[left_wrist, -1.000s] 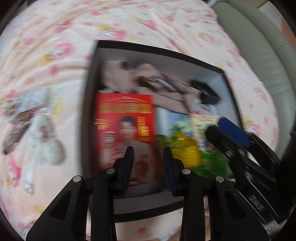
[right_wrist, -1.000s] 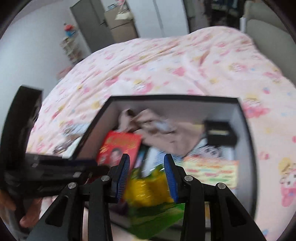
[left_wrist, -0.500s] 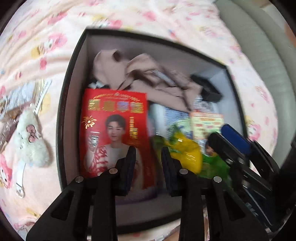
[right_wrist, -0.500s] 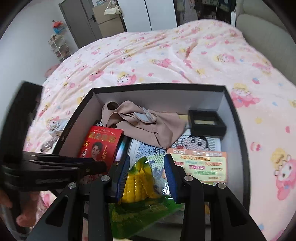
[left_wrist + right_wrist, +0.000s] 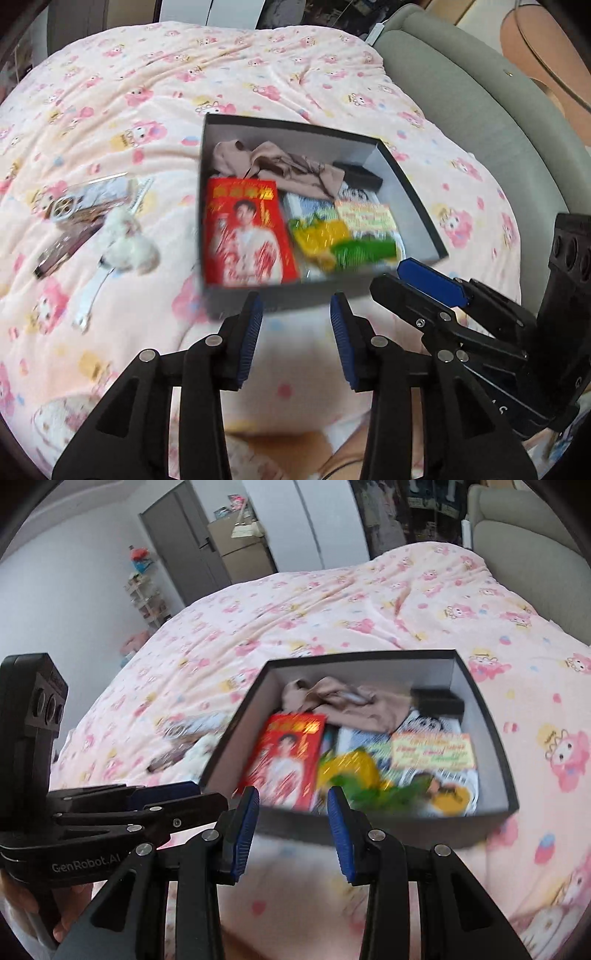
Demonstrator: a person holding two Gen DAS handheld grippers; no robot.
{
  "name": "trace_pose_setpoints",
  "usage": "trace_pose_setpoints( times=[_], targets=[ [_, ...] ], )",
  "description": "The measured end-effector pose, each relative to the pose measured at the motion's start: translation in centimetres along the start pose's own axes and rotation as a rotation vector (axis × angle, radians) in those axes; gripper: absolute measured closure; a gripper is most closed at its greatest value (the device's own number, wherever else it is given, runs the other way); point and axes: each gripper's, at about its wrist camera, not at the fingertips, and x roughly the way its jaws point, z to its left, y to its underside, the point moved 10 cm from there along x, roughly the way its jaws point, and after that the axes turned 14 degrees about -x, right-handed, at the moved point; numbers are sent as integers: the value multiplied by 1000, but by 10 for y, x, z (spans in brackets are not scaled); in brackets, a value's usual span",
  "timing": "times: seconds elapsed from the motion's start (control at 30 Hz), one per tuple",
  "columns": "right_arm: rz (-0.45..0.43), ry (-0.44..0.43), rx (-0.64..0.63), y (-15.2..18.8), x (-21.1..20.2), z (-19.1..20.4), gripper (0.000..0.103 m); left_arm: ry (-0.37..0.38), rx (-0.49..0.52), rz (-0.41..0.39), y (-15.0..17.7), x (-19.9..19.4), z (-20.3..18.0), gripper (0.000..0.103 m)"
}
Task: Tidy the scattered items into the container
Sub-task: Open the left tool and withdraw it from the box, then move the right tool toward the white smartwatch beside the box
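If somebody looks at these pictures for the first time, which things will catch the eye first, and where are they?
First comes the black cardboard box with the pale inside in the middle of the pink cartoon-print bedspread. Inside it, the bright red printed packet with a portrait lies at the left, beside a shiny yellow and green snack bag. Left of the box, a fluffy white plush toy lies on the bedspread.

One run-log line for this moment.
left gripper: opening, empty | right gripper: open, empty | box: red booklet inside | bedspread: white plush still out
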Motion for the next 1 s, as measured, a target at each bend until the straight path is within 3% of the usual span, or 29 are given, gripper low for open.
trace_pose_setpoints(
  times=[0.23,0.57,0.83,1.0],
  targets=[
    [36,-91,-96,10,3,72,69,-3,-70,-13,31,-34,59,64],
    [107,-228,-186,-6,62,163,69,-80,-284,-69,23,-60,169,63],
    [211,-110,-166,-28,142,162,63,-97,-553,-21,-11,-29,248,63],
    [291,-159,-105,-19,177,164,63,-74,-639,83,-29,14,266,63]
  ],
)
